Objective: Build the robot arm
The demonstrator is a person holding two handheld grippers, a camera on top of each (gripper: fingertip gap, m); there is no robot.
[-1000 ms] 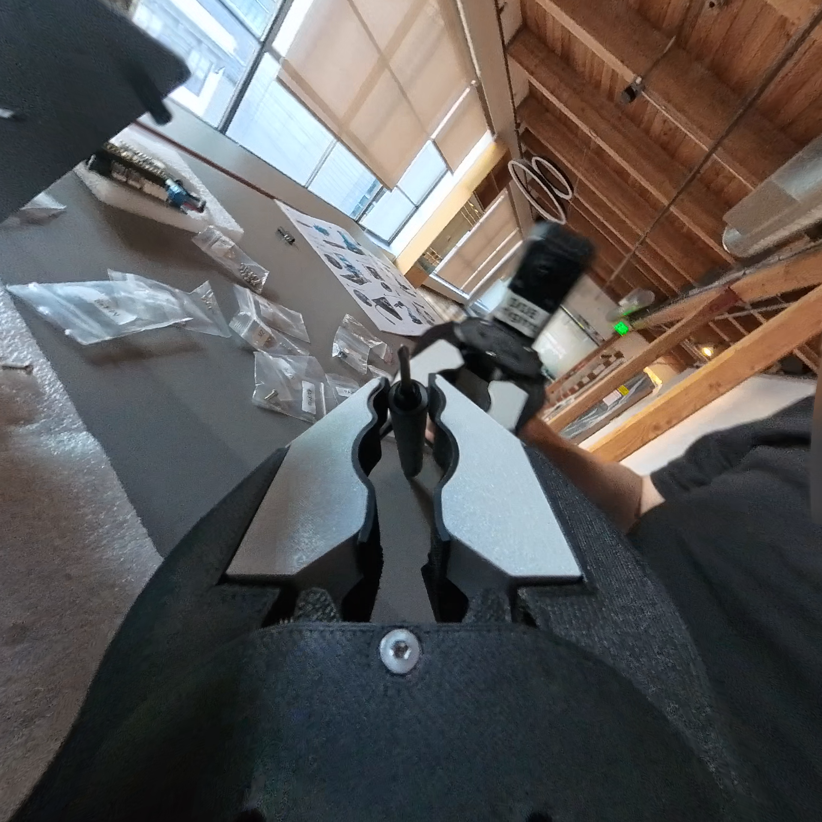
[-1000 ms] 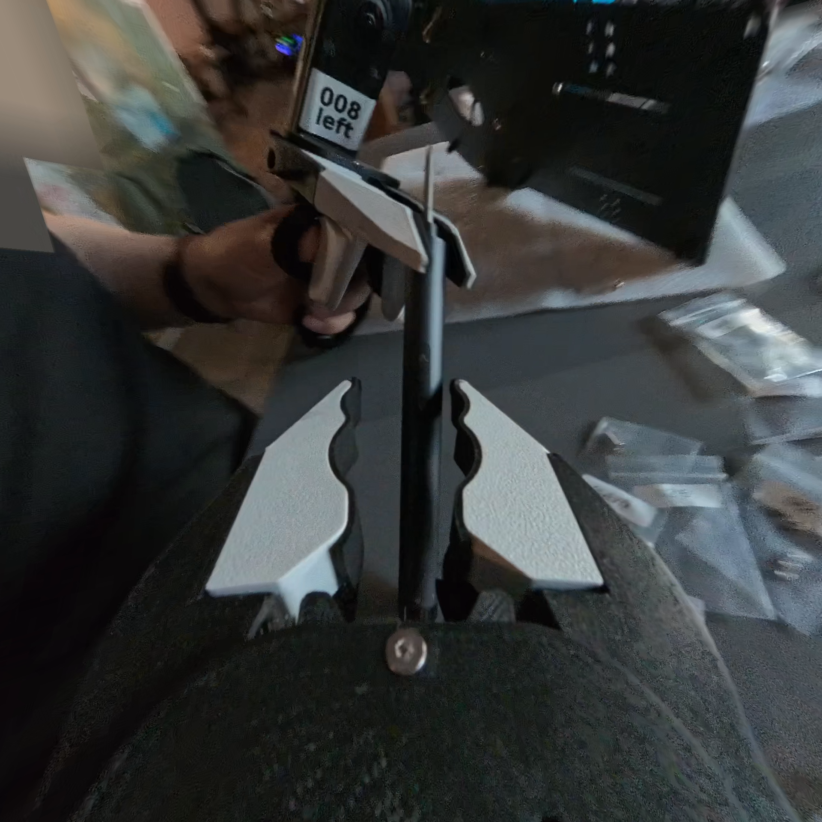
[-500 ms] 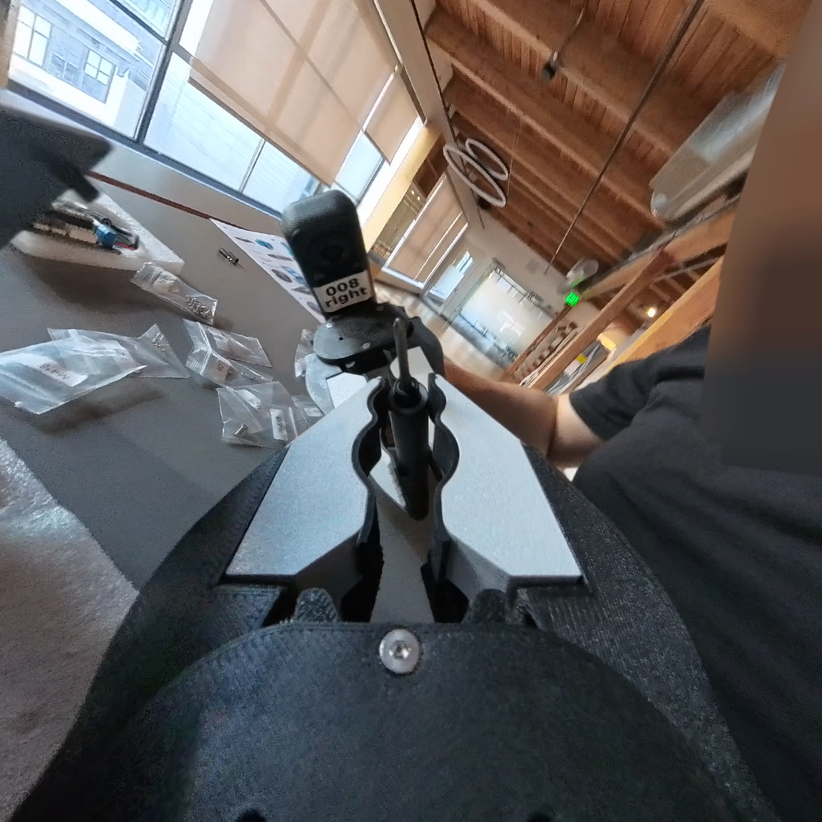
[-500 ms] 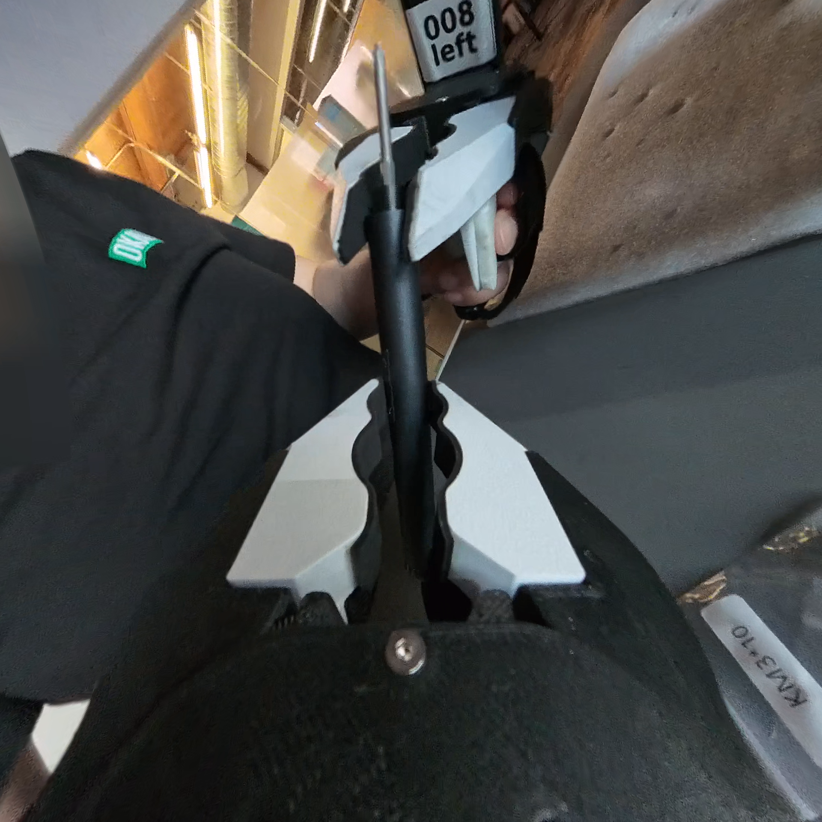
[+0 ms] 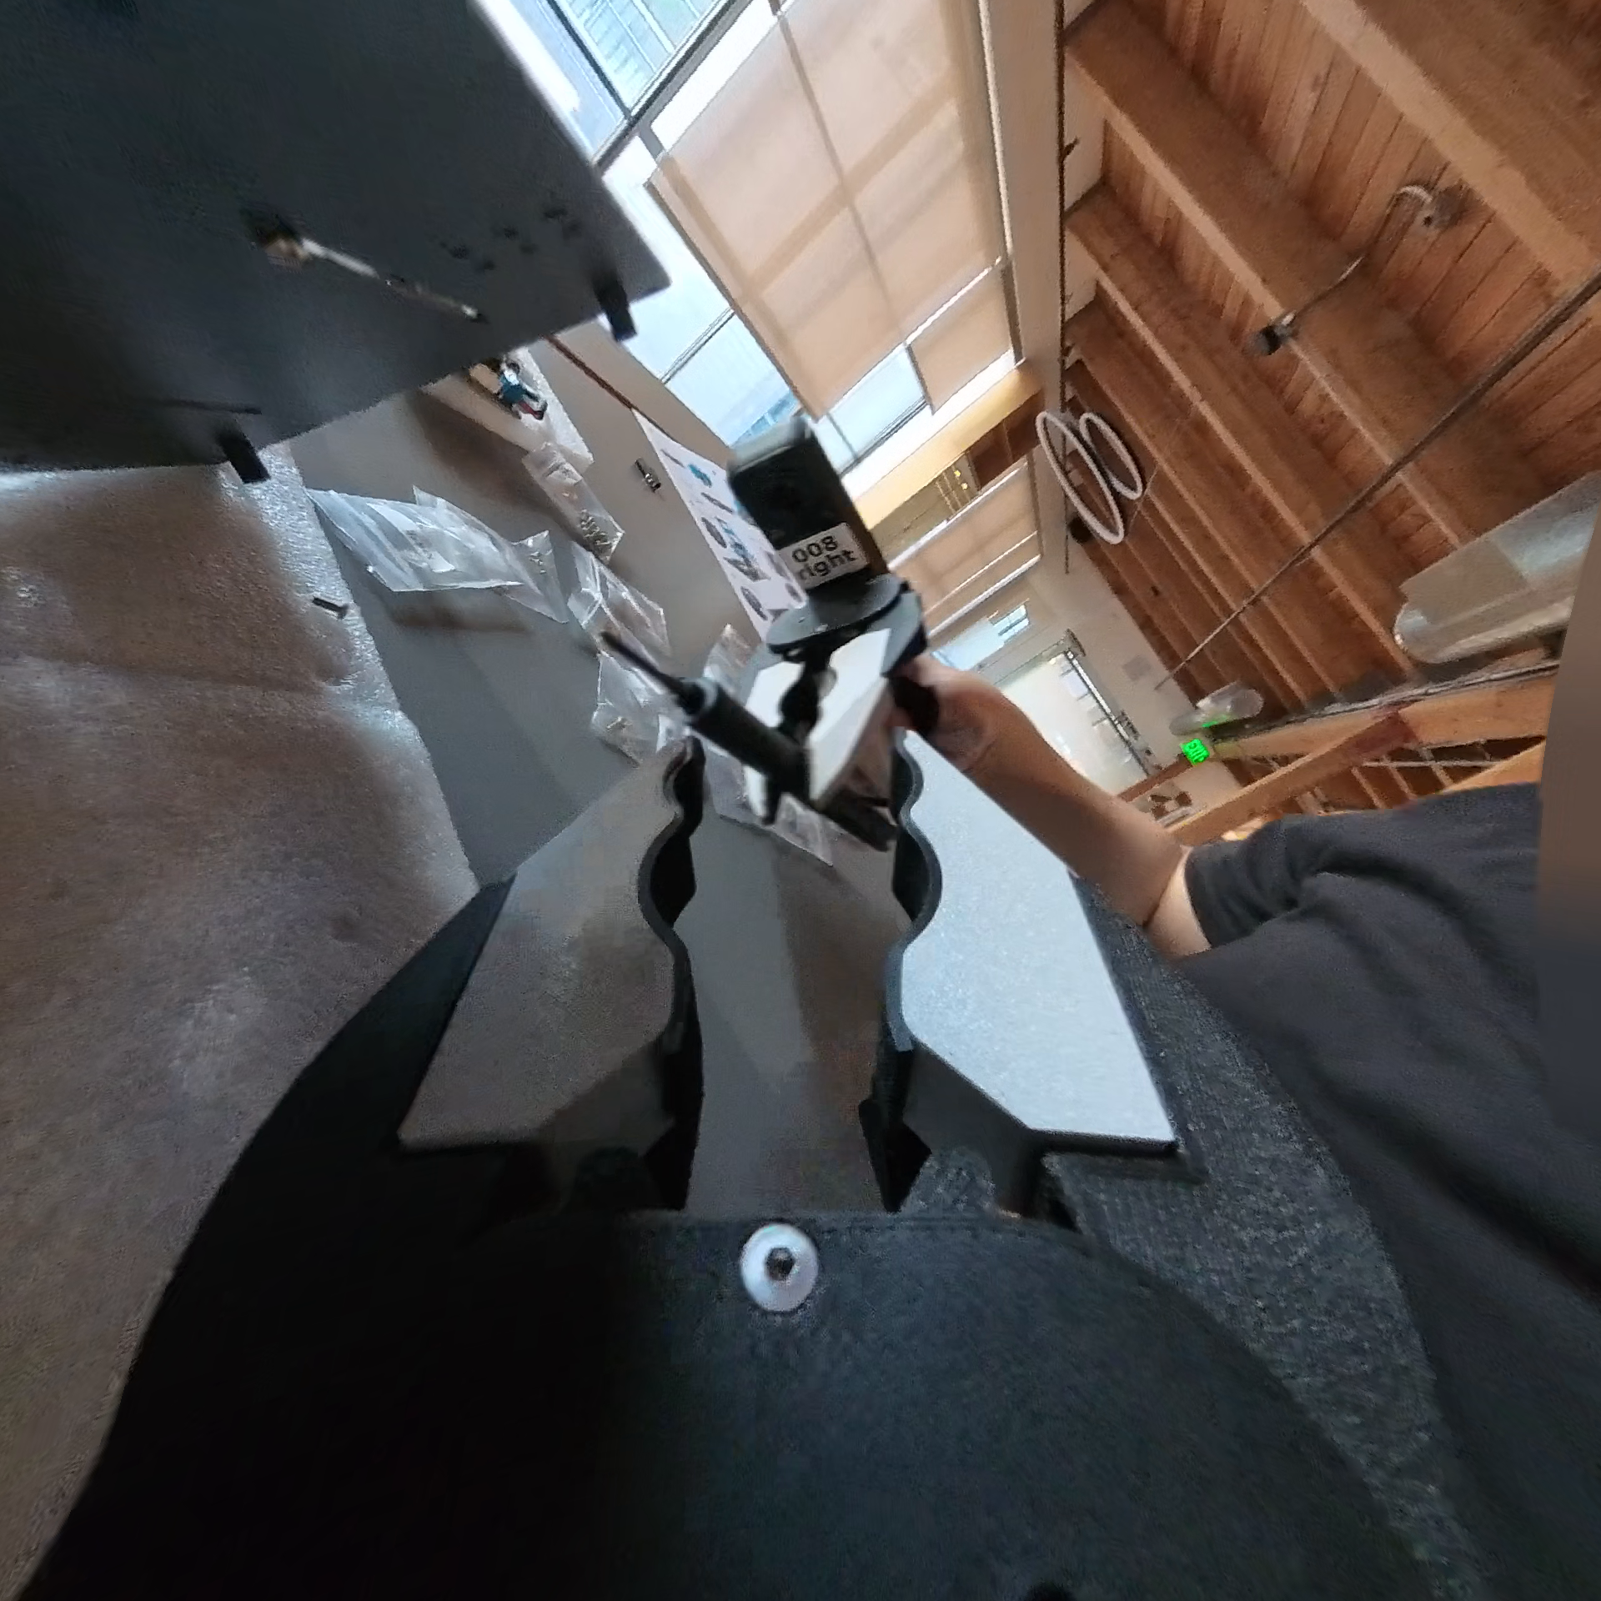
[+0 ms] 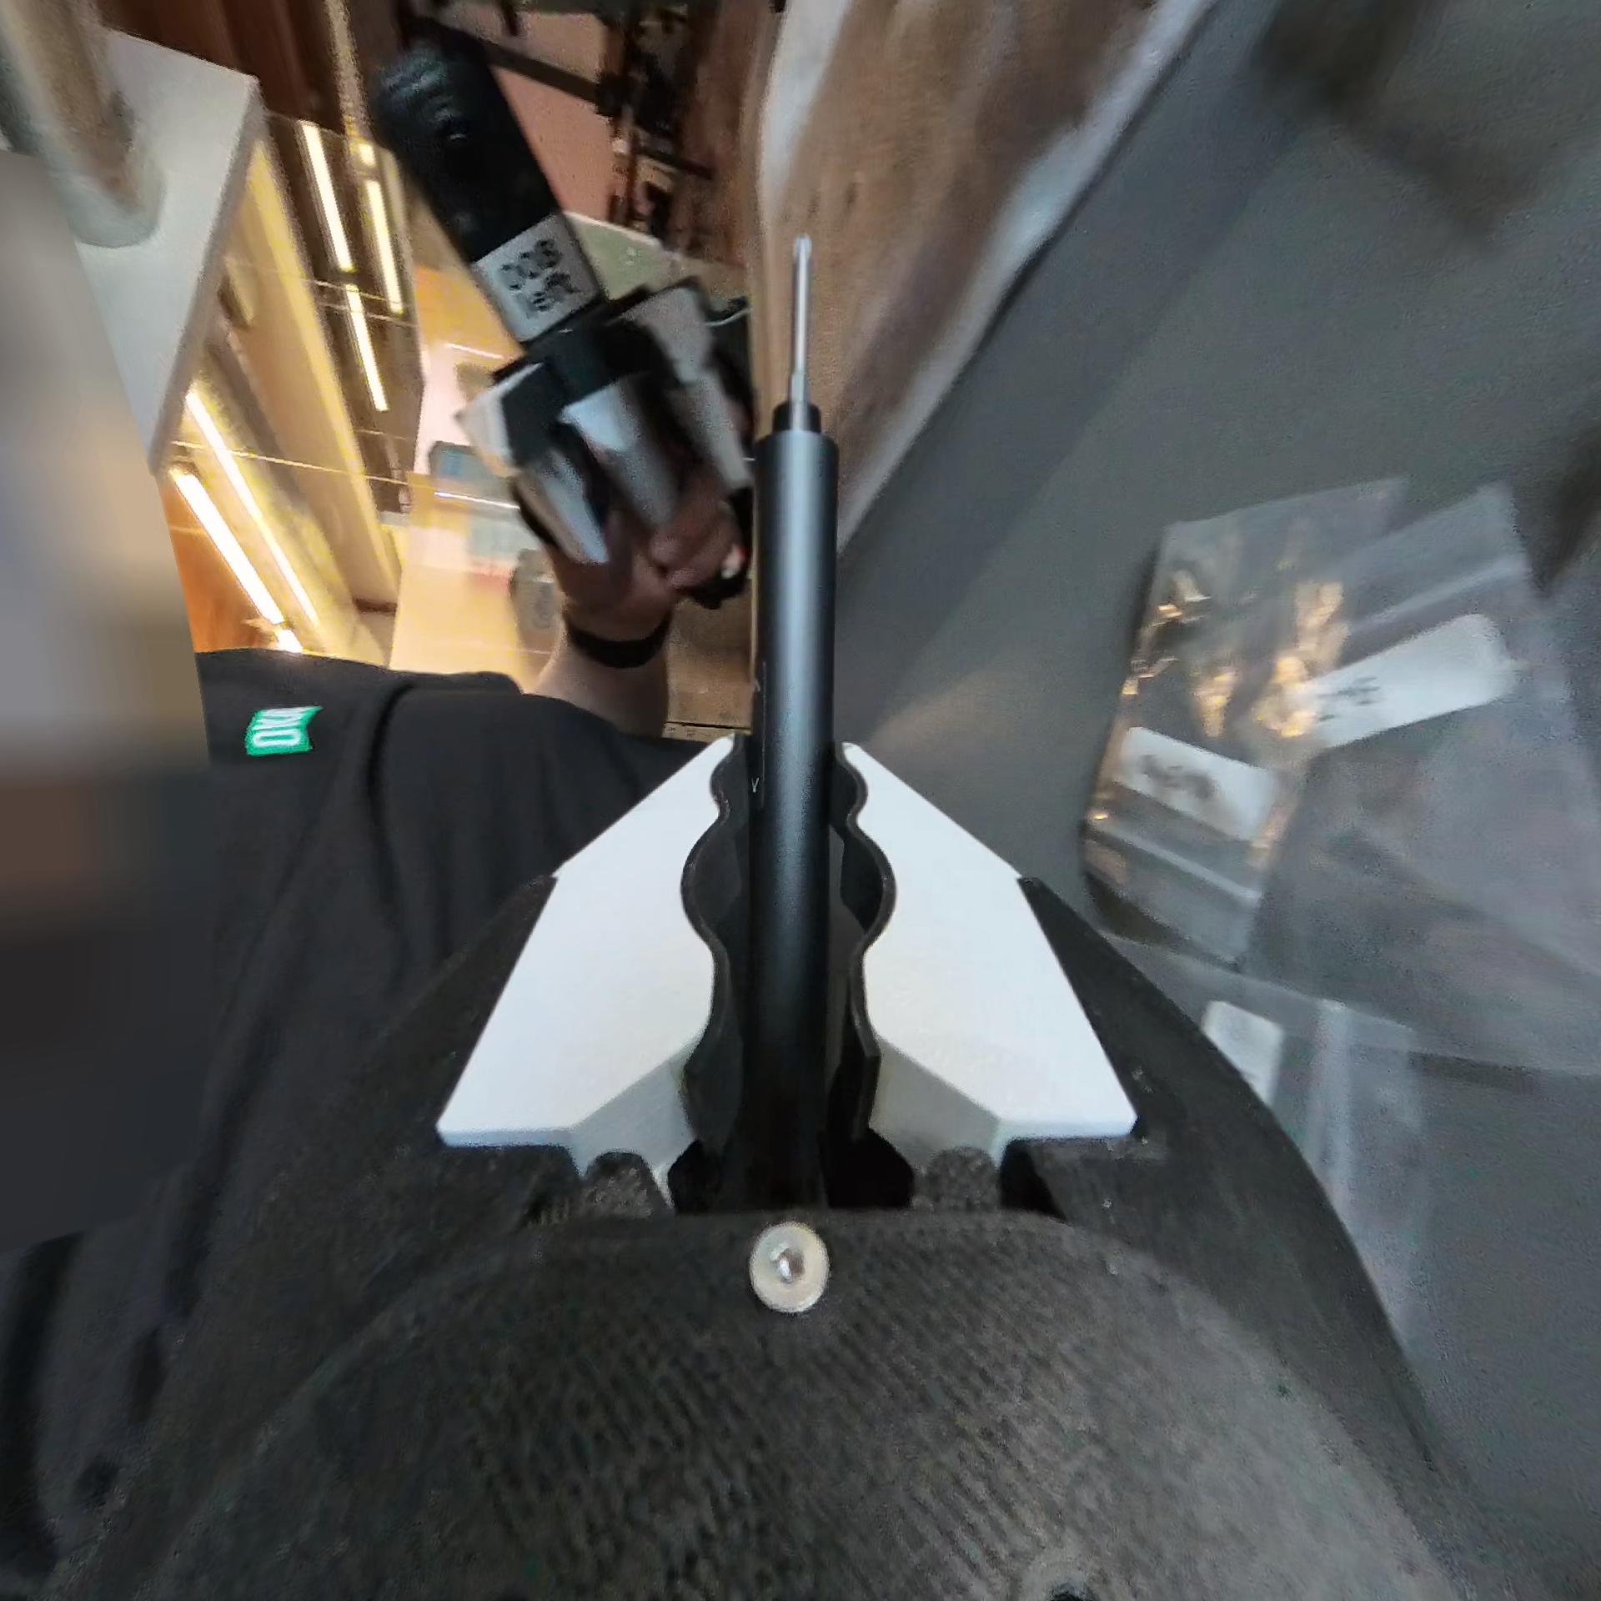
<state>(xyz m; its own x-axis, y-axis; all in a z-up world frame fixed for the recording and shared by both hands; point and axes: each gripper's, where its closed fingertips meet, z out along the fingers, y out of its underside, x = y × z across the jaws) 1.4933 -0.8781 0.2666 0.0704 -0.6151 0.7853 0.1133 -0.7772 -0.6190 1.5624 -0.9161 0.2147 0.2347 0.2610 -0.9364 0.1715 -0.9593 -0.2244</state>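
Right gripper (image 6: 784, 784): I grip a black screwdriver (image 6: 787, 676) by its barrel, clamped between my two white fingers (image 6: 953, 936), thin bit pointing forward and away from me.
Left gripper (image 5: 788, 784): released, fingers spread wide and holding nothing; it sits just short of the right gripper in its own view.
Screwdriver: slim, stiff and light by the look of it; the smooth round barrel may twist or slide, so the mid-barrel is the place to hold, never the thin bit.
Hand (image 5: 953, 719): wraps the right gripper's handle.
Tabletop (image 5: 485, 676): dark grey, with clear bags (image 5: 433, 554) of small parts scattered on it.
Foam sheet (image 5: 173, 780): to my left.
Panel (image 5: 260, 173): dark, overhead on the left.
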